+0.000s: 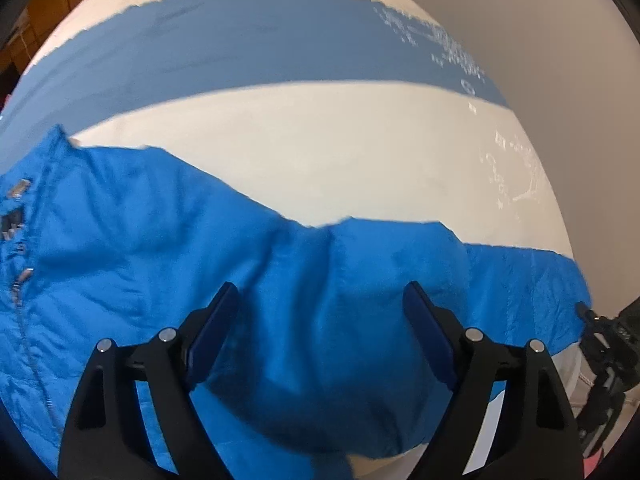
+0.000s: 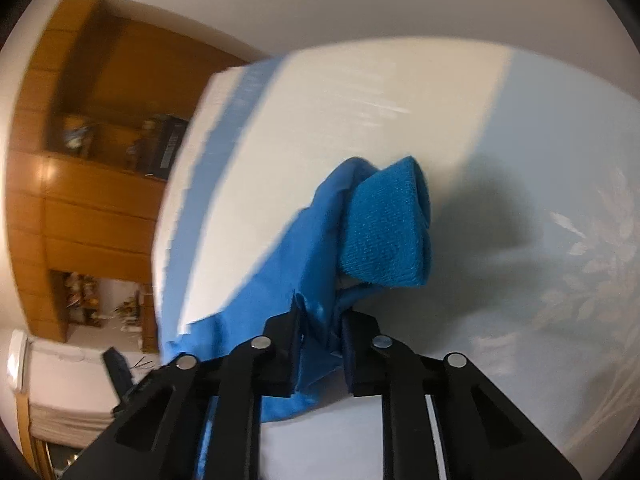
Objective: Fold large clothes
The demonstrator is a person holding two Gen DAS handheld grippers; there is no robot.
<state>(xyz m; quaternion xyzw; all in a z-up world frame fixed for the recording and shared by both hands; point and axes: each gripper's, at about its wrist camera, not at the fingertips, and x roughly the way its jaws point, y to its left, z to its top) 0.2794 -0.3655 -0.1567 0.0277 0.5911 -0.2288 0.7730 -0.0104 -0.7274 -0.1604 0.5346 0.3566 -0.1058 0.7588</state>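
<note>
- The big bright blue puffy jacket (image 1: 168, 240) with a zip down its front lies spread out on the white bed cover with the wide blue stripe (image 1: 320, 148).
- Your left gripper (image 1: 320, 320) has its two dark fingers spread wide apart. It hovers over the jacket near the shoulder and holds nothing.
- Your right gripper (image 2: 320, 344) has its fingers pressed together on the thin blue cloth of the sleeve, just behind the knitted blue cuff (image 2: 384, 224).
- The cuff sticks up past the fingers, lifted off the bed.
- In the left view the sleeve (image 1: 520, 292) stretches out to the side, toward the right gripper at the edge of the picture.
- The job looks like it is only starting. No fold shows on the jacket's body yet.
- What is left, I think: bring this sleeve over the body, do the other sleeve, then fold the body.
- I cannot see the other sleeve or the bottom of the jacket.
</note>
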